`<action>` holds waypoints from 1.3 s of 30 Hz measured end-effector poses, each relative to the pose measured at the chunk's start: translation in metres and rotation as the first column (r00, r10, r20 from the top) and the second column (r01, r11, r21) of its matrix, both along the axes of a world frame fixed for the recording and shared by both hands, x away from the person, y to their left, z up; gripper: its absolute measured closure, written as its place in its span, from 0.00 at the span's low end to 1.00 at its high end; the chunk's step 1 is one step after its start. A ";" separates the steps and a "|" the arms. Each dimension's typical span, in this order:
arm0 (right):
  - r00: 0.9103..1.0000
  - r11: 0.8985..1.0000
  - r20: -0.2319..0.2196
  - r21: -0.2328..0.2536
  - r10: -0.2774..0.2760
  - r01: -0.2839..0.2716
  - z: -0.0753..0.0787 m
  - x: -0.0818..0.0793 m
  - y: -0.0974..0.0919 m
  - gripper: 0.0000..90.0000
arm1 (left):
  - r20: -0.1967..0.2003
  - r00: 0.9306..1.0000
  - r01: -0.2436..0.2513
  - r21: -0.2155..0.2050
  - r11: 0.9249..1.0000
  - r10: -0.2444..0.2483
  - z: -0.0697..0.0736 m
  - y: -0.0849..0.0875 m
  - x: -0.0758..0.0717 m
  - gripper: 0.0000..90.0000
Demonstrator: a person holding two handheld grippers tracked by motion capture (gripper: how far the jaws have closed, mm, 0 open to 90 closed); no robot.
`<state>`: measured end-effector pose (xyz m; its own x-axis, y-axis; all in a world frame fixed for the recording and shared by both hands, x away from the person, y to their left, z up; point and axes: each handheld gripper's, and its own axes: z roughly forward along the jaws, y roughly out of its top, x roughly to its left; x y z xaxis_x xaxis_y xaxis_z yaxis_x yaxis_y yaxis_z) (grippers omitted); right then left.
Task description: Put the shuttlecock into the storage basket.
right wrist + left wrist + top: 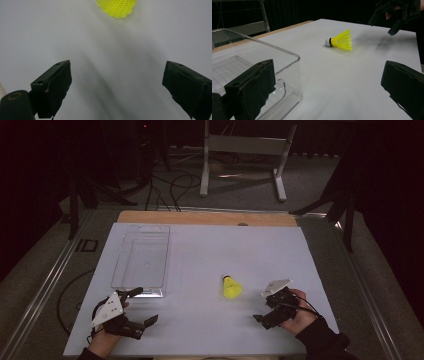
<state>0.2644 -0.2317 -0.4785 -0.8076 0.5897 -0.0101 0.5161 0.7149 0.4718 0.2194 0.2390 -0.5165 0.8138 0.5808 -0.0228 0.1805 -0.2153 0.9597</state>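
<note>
A yellow shuttlecock (231,287) with a white cork lies on its side on the white table top (210,245), right of centre. In the high view my right gripper (263,310) is just right of it, held low and open. From the right gripper view, the shuttlecock's skirt (117,7) lies ahead of the wide-open gripper (117,85). My left gripper (143,306) is open near the front left, by the near end of a clear plastic tray (167,255). The left gripper view shows the tray's corner (272,46), the shuttlecock (340,40) and the other gripper (397,15) beyond.
The tray holds nothing. A wooden strip (200,217) runs along the table's far edge. On the floor beyond it stand a grey metal frame (245,145) and loose cables (170,190). The surroundings are dark.
</note>
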 end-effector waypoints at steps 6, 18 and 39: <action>1.000 0.999 -0.021 -0.038 -0.020 0.019 -0.001 0.005 0.009 0.10 | 0.001 1.000 0.000 0.003 1.000 0.000 0.000 0.000 0.000 0.00; 0.997 0.996 -0.049 -0.075 -0.060 0.056 -0.002 0.013 0.020 0.12 | 0.001 1.000 0.004 0.000 1.000 -0.004 0.000 0.000 0.000 0.00; 0.981 0.979 -0.129 -0.163 -0.144 0.122 0.002 0.030 0.038 0.15 | 0.001 1.000 0.003 0.003 1.000 -0.003 0.000 -0.001 0.000 0.00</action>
<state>0.2948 -0.1940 -0.4763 -0.7218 0.6921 -0.0015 0.6644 0.6935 0.2787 0.2192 0.2385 -0.5166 0.8158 0.5780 -0.0201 0.1785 -0.2186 0.9594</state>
